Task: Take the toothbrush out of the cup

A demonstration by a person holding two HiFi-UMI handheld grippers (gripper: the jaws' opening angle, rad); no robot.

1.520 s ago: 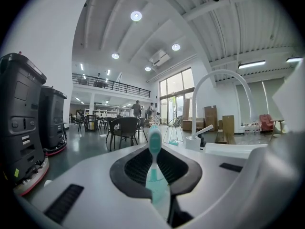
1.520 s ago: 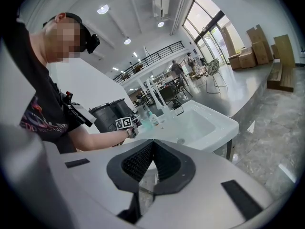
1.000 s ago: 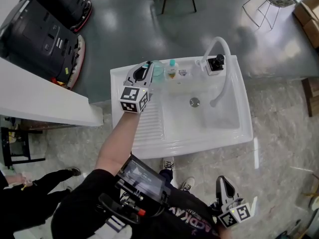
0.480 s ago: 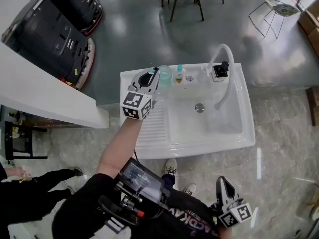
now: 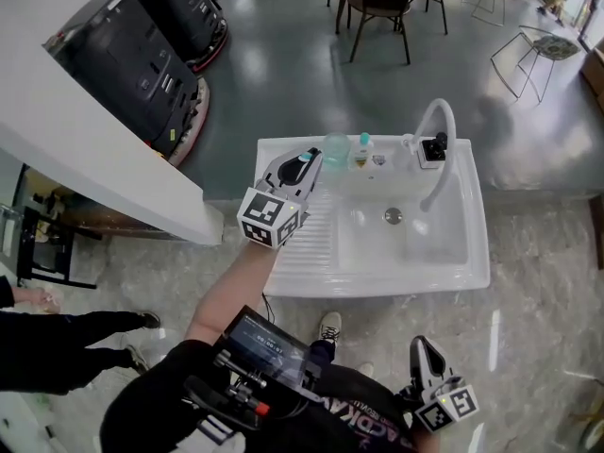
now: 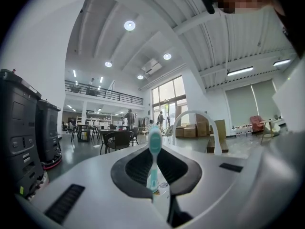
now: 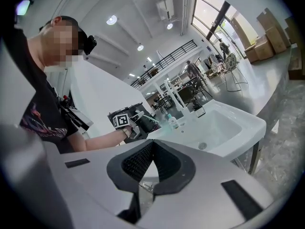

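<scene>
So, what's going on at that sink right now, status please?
Left gripper shut on toothbrush, beside the cup, apparently clear of it. Right gripper shut, empty, down at the person's side. Path looks unobstructed.

My left claw (image 5: 304, 161), arm outstretched mid-frame, clamps the toothbrush (image 6: 154, 147); my right claw (image 5: 419, 344) hangs closed, lower right.

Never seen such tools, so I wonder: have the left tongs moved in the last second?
Yes. The left tongs, shut on the toothbrush, have drawn back from the cup toward the sink's front edge.
</scene>
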